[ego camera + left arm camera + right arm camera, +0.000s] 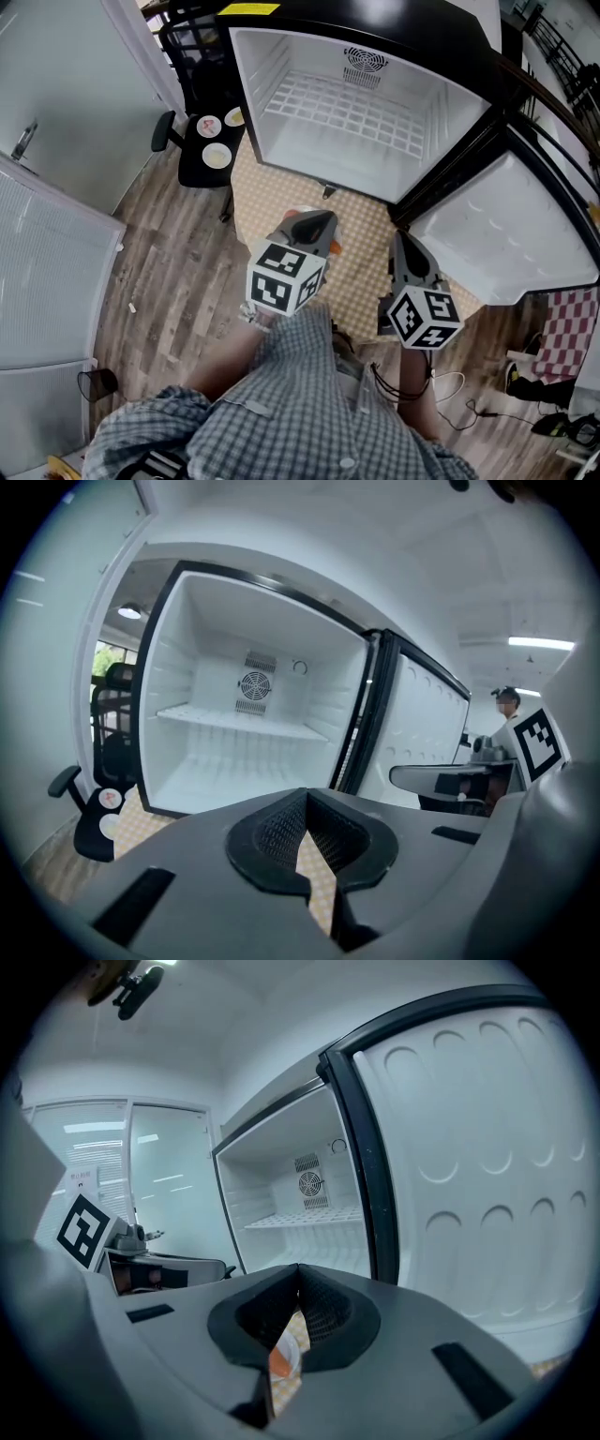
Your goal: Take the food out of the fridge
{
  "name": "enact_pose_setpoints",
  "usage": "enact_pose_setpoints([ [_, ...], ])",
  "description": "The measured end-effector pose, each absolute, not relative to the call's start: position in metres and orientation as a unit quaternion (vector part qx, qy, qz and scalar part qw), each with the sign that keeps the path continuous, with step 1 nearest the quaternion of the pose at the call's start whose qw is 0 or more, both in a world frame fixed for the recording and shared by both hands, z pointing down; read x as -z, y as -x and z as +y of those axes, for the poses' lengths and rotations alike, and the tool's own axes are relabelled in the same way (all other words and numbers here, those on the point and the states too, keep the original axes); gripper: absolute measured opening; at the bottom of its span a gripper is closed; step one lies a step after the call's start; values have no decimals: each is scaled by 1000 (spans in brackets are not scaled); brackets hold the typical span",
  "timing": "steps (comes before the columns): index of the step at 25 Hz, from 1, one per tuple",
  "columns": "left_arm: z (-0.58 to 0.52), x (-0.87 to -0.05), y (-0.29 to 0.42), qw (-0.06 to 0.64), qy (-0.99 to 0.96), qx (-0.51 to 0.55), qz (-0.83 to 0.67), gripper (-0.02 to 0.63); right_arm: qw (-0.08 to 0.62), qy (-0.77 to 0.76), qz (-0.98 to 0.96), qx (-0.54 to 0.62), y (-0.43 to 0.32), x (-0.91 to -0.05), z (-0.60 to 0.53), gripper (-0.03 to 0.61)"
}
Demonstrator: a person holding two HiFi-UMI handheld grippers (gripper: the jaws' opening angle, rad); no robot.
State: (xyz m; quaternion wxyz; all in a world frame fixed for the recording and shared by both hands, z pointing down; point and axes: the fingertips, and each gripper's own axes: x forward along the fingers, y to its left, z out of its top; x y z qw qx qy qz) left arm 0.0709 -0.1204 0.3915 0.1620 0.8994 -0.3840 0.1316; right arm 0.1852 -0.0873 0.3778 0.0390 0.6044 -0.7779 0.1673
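Fridge (281, 66) open, wire shelf (347, 111) bare — left gripper (305, 803) and right gripper (298, 1274) both pinched together on nothing, likely since no food shows inside

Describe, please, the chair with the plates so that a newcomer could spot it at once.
Start at the open white fridge. Just left of it stands a black office chair. Unlike anything else nearby, its seat carries small round plates.
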Motion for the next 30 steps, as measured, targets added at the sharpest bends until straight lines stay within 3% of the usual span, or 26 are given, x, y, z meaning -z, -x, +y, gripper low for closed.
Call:
enact_pose_setpoints([
  [30, -106, -389, -99, 158, -917, -133, -341, 5, 44, -613, -769, -174, -197, -387, -72, 9],
])
